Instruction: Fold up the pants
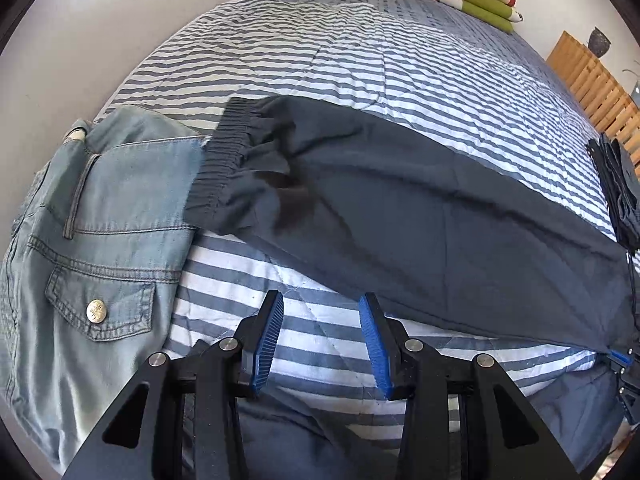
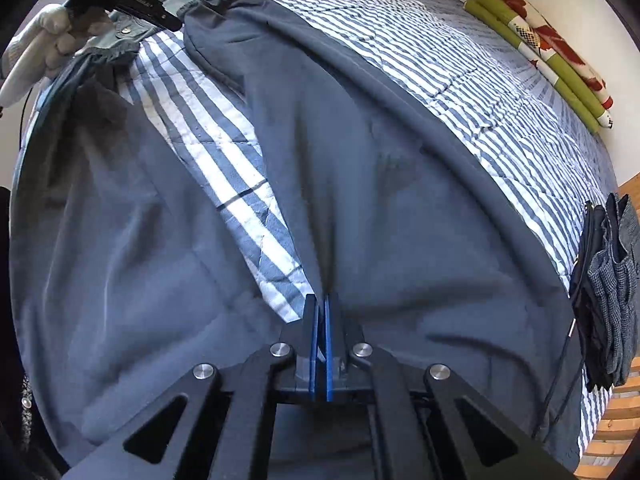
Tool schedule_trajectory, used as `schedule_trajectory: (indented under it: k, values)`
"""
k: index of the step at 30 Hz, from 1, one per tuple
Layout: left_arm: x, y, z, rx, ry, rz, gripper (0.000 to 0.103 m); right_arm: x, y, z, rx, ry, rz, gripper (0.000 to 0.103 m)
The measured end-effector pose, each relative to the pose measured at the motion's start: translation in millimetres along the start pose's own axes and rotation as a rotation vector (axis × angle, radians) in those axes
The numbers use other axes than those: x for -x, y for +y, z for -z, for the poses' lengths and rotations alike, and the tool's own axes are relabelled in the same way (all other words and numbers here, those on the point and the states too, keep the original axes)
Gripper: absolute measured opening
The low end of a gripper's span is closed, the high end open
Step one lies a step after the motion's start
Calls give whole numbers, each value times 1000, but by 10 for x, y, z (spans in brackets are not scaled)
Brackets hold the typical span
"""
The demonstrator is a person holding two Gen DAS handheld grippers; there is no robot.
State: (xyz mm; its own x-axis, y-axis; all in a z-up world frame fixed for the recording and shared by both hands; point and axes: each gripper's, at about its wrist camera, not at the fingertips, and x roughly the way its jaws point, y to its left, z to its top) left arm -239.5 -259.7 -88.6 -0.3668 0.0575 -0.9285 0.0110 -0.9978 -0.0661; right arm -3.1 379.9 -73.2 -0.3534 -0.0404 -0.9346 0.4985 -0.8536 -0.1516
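Note:
Dark navy pants (image 1: 400, 208) lie spread on the striped bedspread (image 1: 360, 60), one leg ending in an elastic cuff (image 1: 228, 152). My left gripper (image 1: 321, 299) hovers open just short of that leg's near edge, with only bedspread between its blue pads. In the right wrist view both legs of the pants (image 2: 380, 200) fan away, with a wedge of bedspread (image 2: 240, 168) between them. My right gripper (image 2: 322, 300) is shut on the fabric where the legs meet, and creases run into its tips. A white-gloved hand (image 2: 40, 52) holds the left gripper at top left.
Light blue jeans (image 1: 100, 240) lie at the left, touching the navy cuff. A folded stack of dark clothes (image 2: 608, 300) sits at the bed's right edge beside wooden slats (image 1: 592, 80). Folded green and red bedding (image 2: 552, 48) lies at the far end. A thin cable (image 2: 560, 380) hangs at the right.

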Motion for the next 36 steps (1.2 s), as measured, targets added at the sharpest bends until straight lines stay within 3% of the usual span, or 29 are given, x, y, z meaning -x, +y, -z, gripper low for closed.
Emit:
schedule_trajectory:
  k: [1,3,4,6,10,14,18,21,22,25,26,34,36]
  values:
    - [93,79,29,17,-13,-1,43,62,-2,34,-3,-8,16,6]
    - [320,254,121,45,-41,0,43,192,-86,113,-55,-1,26,34]
    - [455,352,201,55,-59,-9,43,281,-145,160,-85,-20,30,35]
    - [687,541,378,74,-83,-41,43,548,-283,333,-154,-82,40,35]
    - [901,986,798,152,-78,-91,43,983,-557,839,-341,-113,123,35]
    - [797,1329,1099,285,-5,-11,43,1151,-822,1481,-581,-70,144,38]
    - [649,1335,1184,323,22,23,44,1092,-823,1927,-672,15,197,38]
    - [506,1286,1221,347,38,61,44,1160,-828,2237,-739,25,244,38]
    - [476,1259,1230,353,37,63,41,1194,-839,2355,-776,23,242,39]
    - [468,1209,1296,375,22,71,9,1300,-954,2726,-903,31,238,40]
    - [481,1212,1308,381,13,79,4,1343,-1001,2861,-949,39,254,40]
    - [710,1198,1354,372,-49,72,2,1553,-1189,3609,-1201,21,238,47]
    - [732,1185,1346,366,-50,68,2,1501,-1194,3717,-1246,17,175,48]
